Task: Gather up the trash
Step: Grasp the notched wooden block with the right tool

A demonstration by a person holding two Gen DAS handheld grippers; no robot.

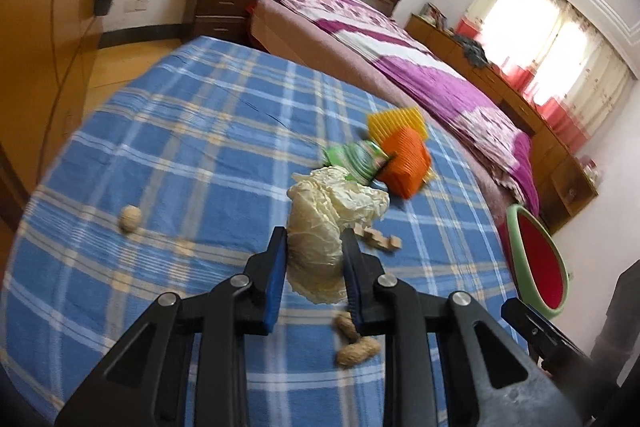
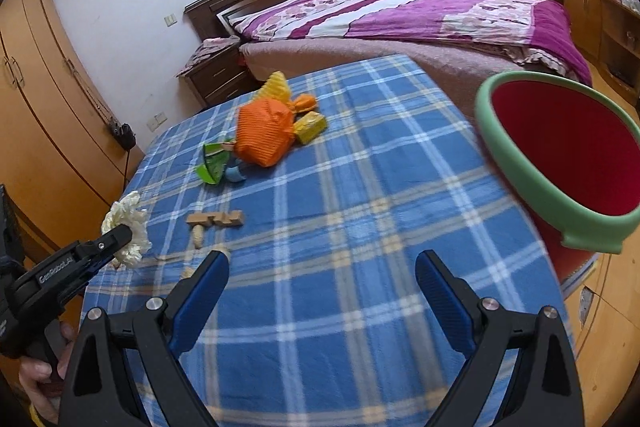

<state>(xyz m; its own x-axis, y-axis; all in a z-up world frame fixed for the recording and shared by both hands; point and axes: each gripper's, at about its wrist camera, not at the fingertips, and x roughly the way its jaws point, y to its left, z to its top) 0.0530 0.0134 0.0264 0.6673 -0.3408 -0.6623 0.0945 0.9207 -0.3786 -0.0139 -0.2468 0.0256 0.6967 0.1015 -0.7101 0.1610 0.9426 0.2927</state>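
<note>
Left tongs [image 1: 314, 259] clamp crumpled paper [image 1: 320, 227]; only right view shows right tongs [image 2: 322, 283] wide.

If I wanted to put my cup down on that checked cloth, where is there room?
The blue plaid cloth lies bare between the open right gripper and the red bin with the green rim. Its far left part, beyond the lone peanut, is free too. The middle is crowded: orange wrapper, green packet, wooden block.

We see both wrist cams angled down, close over the plaid tablecloth [image 1: 180, 155] ahead of each gripper; both share the orange wrapper [image 1: 406, 163], bed [image 2: 420, 15] beyond, bin [image 2: 560, 163] rightward.
</note>
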